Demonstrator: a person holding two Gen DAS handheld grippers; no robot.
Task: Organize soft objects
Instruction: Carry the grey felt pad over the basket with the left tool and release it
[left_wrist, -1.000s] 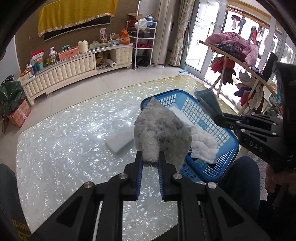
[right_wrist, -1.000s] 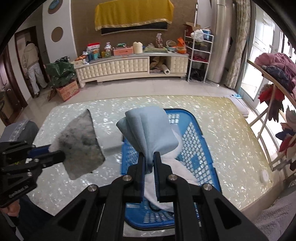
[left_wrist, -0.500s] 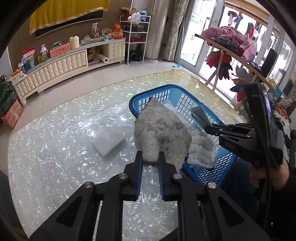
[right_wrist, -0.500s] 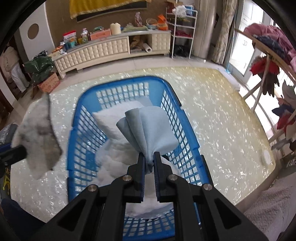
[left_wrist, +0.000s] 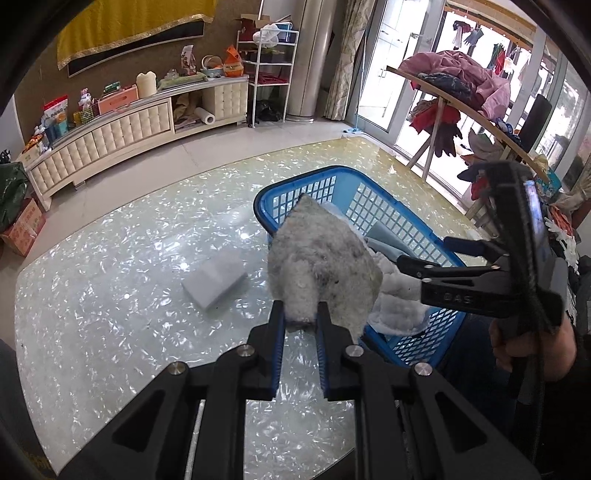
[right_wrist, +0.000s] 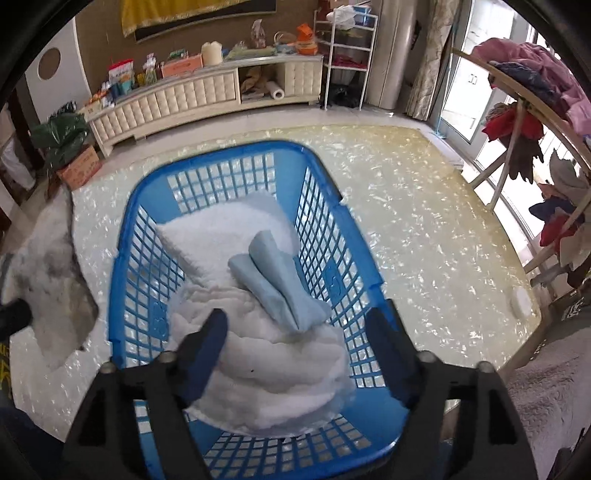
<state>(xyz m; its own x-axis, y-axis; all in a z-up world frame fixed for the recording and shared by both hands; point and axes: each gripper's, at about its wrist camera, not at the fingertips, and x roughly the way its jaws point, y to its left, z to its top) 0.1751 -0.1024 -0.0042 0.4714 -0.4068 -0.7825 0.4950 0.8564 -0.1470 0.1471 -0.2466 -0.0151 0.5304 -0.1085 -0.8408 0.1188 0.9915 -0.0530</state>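
Observation:
A blue plastic basket (right_wrist: 218, 157) stands on the pearly table with white fluffy cloths (right_wrist: 266, 358) inside. A light blue cloth (right_wrist: 280, 280) lies folded on top of them, free of my right gripper (right_wrist: 295, 325), whose jaws are opening above the basket with nothing between them. My left gripper (left_wrist: 301, 314) is shut on a grey fuzzy cloth (left_wrist: 321, 269), held up just left of the basket (left_wrist: 373, 206). The right gripper (left_wrist: 417, 254) shows over the basket in the left wrist view. A white foam block (left_wrist: 216, 282) lies on the table to the left.
A long cream cabinet (right_wrist: 192, 96) with clutter runs along the far wall. A wooden rack hung with clothes (left_wrist: 458, 85) stands to the right of the table. A hand (left_wrist: 532, 347) holds the right gripper's handle. Boxes and a green bag (right_wrist: 62, 136) sit on the floor at left.
My right gripper moved over the basket, then opened and let the light blue cloth fall onto the white cloths. The left gripper kept holding the grey cloth almost still.

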